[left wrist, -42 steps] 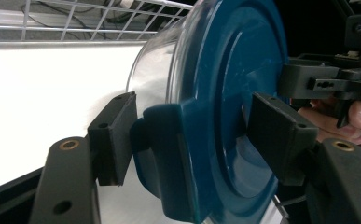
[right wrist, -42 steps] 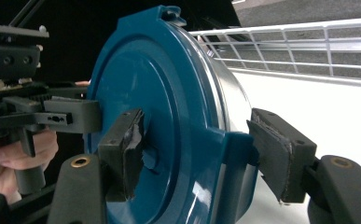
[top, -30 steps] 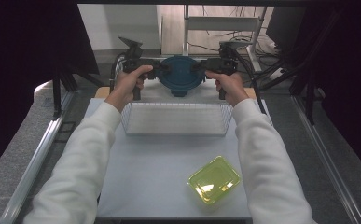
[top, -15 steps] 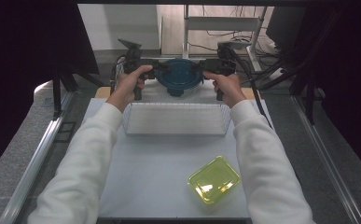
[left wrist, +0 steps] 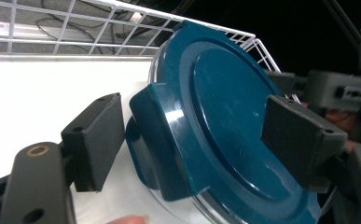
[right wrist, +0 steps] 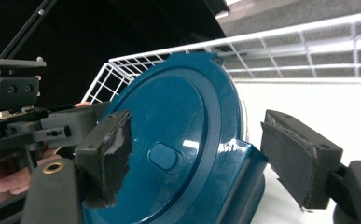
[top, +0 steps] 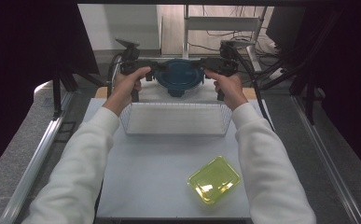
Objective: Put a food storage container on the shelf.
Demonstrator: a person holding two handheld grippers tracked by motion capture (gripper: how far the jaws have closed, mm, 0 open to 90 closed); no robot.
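A round clear container with a dark blue clip lid (top: 178, 77) sits tilted at the far end of the white wire basket (top: 176, 127). My left gripper (top: 158, 70) reaches it from the left and my right gripper (top: 201, 69) from the right. In the left gripper view the lid (left wrist: 225, 121) has one side clip between the left gripper's (left wrist: 197, 140) pads, with a gap showing. In the right gripper view the lid (right wrist: 169, 116) has its other clip inside the right gripper (right wrist: 201, 158), again with daylight. Both sets of jaws have just been opening.
A yellow-green lidded box (top: 214, 179) lies on the white table near the front right. Basket wires (left wrist: 99, 18) (right wrist: 308, 42) rise behind the lid. Metal rails and dark stands flank the table. Cables and a frame stand beyond the far edge.
Both hands and the blue-lidded container stay in the same place at the basket's far end. From above, the jaw movement is too small to make out.
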